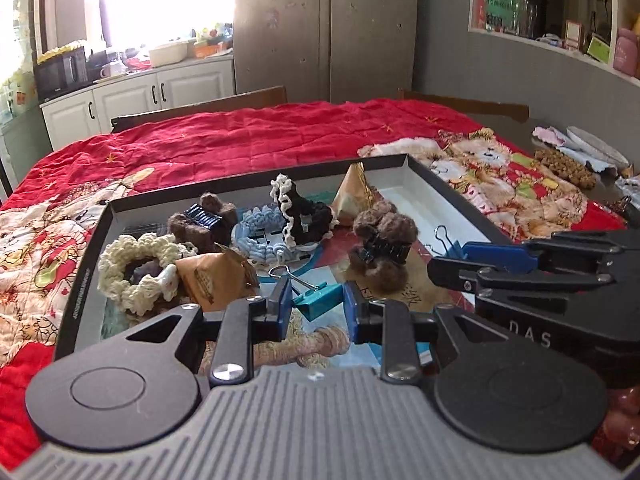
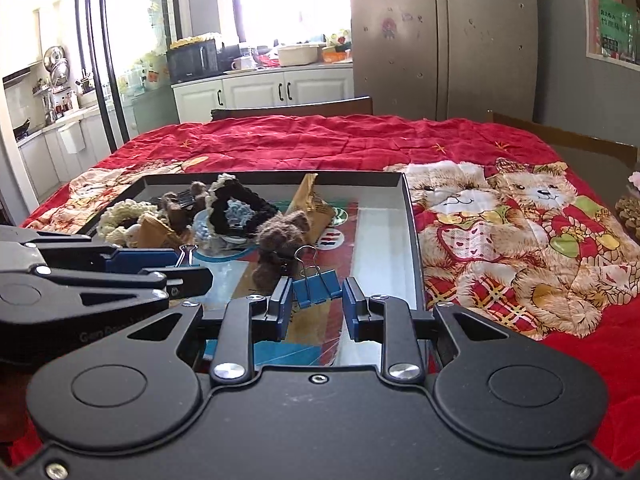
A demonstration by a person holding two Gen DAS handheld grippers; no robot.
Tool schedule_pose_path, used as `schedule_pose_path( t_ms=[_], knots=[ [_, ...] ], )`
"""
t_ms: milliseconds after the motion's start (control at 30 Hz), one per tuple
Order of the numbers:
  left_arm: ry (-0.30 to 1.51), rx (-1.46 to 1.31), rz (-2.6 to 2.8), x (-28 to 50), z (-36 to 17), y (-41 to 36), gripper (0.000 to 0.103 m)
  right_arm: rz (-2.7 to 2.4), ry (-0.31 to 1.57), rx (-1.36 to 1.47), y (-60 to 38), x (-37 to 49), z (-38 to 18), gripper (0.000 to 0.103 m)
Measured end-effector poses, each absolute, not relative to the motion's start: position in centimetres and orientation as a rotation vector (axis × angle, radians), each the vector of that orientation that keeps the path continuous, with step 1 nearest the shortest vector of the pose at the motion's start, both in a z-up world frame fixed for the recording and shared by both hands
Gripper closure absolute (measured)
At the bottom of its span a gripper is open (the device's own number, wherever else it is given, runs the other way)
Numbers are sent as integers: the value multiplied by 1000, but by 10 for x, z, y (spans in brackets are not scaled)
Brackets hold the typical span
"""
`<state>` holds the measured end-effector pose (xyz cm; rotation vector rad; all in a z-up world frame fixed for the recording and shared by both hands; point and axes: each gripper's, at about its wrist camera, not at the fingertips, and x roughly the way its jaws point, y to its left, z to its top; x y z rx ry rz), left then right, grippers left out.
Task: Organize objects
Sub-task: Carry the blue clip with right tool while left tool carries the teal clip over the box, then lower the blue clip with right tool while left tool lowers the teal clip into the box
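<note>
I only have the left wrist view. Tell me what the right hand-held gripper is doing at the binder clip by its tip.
Observer: The right hand-held gripper is open, with one finger on either side of the blue binder clip. It is not clamped on it.
Operator: Give me the clip's pose.
Observer: It stands on its body in the tray, with the wire handles pointing up.
Operator: Report what sits straight behind it.
Observer: The brown fuzzy hair clip is close behind it. I cannot tell whether they touch.
</note>
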<state>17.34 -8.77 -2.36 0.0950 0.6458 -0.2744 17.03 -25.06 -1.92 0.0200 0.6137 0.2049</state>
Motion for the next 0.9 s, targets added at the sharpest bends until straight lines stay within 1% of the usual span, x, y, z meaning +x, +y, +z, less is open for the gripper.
schedule_pose_path(
  t_ms=[333,833,900],
  knots=[
    [679,119,-264,182,-37,-89,72,201,641,1,-248,180,-26,77],
    [672,125,-255,183,-38,-90,71,208,665,-24,-244,187,-29,77],
    [672,121,-255,183,-38,-90,70,207,664,-26,-244,187,-29,77]
  ],
)
